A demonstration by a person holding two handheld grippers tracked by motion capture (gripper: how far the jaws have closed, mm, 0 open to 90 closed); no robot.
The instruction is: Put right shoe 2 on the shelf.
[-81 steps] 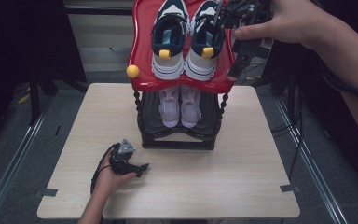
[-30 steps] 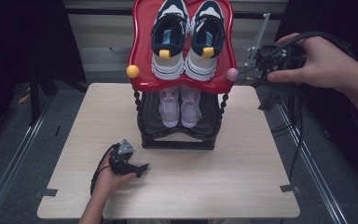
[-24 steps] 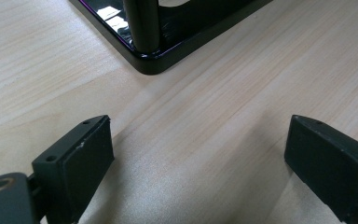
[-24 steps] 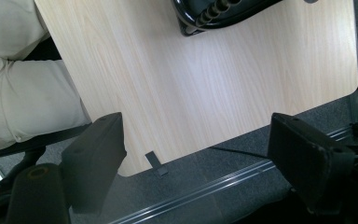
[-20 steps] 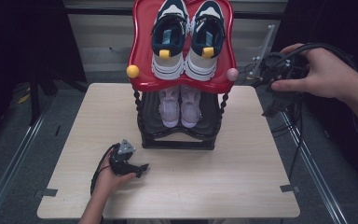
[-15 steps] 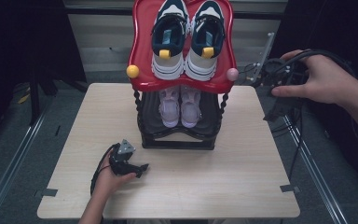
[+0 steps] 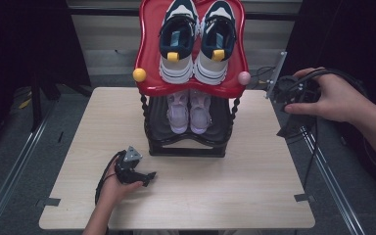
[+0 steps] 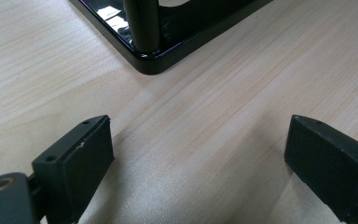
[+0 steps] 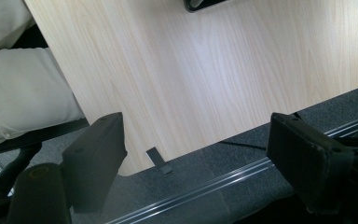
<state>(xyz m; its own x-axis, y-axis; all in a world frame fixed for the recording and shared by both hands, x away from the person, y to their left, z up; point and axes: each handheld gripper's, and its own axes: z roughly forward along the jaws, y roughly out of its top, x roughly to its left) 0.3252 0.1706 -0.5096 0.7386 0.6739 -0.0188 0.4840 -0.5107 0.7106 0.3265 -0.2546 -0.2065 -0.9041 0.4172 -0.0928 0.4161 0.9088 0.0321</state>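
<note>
Two pairs of shoes are sitting on the rack, and both grippers are hanging empty.

The navy-and-white sneakers point(image 7: 197, 39) are lying on the red top tray point(image 7: 149, 63), the pale pair point(image 7: 189, 110) tucked on the black lower shelf point(image 7: 186, 142) at the tabletop's point(image 7: 225, 191) middle. The right gripper point(image 7: 293, 93) is hovering off the right edge, fingers point(image 9: 95, 158) spread wide, gripping nothing. The left gripper point(image 7: 129, 169) is resting low near the rack's front corner point(image 8: 151, 65), fingers point(image 8: 74, 161) gaping just as wide, holding nothing. I'm judging the sneakers light, padded, soft at the collar, stiffer at the sole, so the heel or the collar rim is looking like the safest hold. No readable brand or writing is showing.
</note>
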